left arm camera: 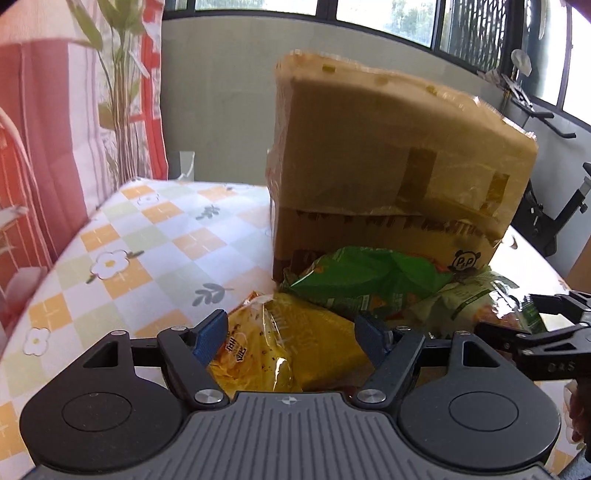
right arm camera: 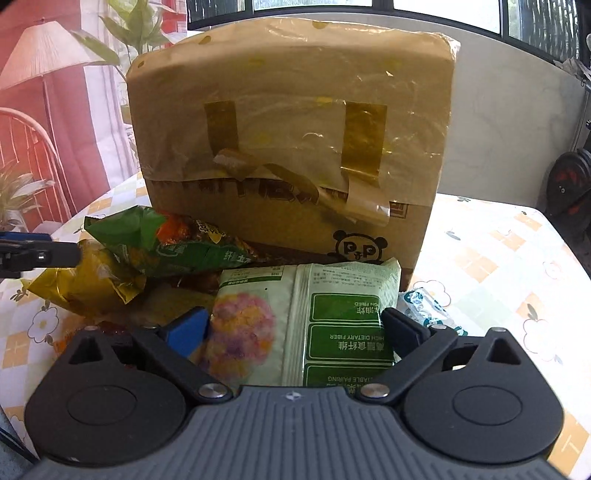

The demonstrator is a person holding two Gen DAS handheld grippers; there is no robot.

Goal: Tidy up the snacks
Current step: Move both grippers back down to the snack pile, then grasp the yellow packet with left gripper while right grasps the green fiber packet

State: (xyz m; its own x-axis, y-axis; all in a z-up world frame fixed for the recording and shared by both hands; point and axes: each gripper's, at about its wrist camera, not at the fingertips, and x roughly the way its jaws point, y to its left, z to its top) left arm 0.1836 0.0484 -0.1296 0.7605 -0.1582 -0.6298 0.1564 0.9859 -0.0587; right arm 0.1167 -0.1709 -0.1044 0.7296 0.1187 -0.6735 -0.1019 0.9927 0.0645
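Left wrist view: I'm holding my left gripper [left arm camera: 290,338] released, straddling the yellow snack bag [left arm camera: 273,350] lying lengthwise toward the taped cardboard box [left arm camera: 388,162]; I should pinch its crimped end squarely.

Right wrist view: my right gripper [right arm camera: 295,328] is gaping around the pale green snack packet [right arm camera: 306,321], lying flat on the checked tablecloth [right arm camera: 498,251], long axis boxward.

A home, likely a living or dining room: a table [left arm camera: 155,236] under a flower-patterned checked cloth, a printed curtain [left arm camera: 55,129] showing a lamp and plants, wide windows [left arm camera: 461,26] behind, and exercise equipment [left arm camera: 554,214] standing beside the table.
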